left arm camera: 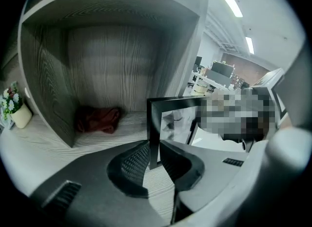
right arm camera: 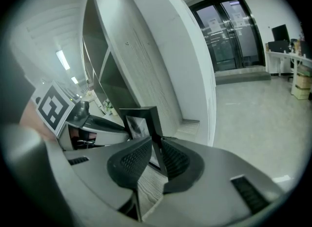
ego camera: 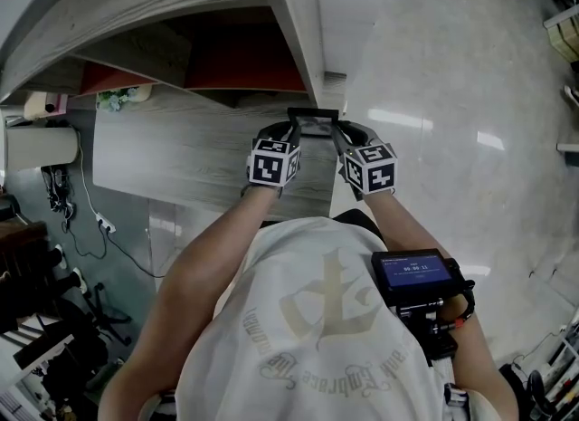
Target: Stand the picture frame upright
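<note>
Though pale, woodgrain shelf [ego camera: 181, 152], glossy floor [ego camera: 452, 93].

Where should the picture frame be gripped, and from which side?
By its two thin side borders: the picture frame stands about upright on the shelf, and its borders are narrow enough to pinch. Come from the front, left tool on the left border, right tool on the right, as both clamp now.

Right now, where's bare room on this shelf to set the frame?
Bare: the shelf board left of the picture frame, out to the flower pot. The cubby holds a red cloth. Crowded: the right end, where left gripper and right gripper clamp it by the white upright.
</note>
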Demonstrator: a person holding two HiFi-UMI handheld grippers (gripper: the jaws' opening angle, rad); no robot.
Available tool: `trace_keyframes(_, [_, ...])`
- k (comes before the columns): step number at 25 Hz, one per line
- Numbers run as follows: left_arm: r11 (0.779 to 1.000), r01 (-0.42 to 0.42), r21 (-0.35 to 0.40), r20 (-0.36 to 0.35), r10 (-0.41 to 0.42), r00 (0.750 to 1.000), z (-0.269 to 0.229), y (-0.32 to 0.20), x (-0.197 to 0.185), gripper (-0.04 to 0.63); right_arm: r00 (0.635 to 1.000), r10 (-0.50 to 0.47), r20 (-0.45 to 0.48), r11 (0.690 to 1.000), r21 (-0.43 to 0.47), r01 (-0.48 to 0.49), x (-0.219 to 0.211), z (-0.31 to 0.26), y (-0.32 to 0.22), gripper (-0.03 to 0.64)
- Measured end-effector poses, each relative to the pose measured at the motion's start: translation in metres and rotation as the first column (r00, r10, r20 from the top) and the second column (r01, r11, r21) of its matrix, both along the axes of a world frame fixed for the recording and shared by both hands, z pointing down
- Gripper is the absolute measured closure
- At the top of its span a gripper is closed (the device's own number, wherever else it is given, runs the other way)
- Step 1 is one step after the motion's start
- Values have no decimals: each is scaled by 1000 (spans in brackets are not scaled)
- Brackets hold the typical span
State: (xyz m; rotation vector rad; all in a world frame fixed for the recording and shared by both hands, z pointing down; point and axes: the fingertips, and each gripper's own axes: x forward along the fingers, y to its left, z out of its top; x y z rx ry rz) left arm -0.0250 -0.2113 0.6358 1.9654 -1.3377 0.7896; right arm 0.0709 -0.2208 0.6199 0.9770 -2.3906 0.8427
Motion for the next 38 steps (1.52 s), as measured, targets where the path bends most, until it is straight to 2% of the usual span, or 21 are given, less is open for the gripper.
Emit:
trace_keyframes(11, [1000, 14, 7, 6, -14, 1000, 2, -5, 0, 526, 1000, 1, 11, 1000, -18, -1, 1, 4, -2, 551])
trace_keyframes(27, [999, 25, 30, -55, -24, 998, -2, -10, 3, 501, 1000, 21, 3, 1000, 8, -21, 6, -1, -8, 549])
trace_keyframes(38, [996, 48, 77, -97, -40, 994, -18, 6, -14, 501, 997, 78, 15, 996, 43, -79, 13, -17, 1, 549])
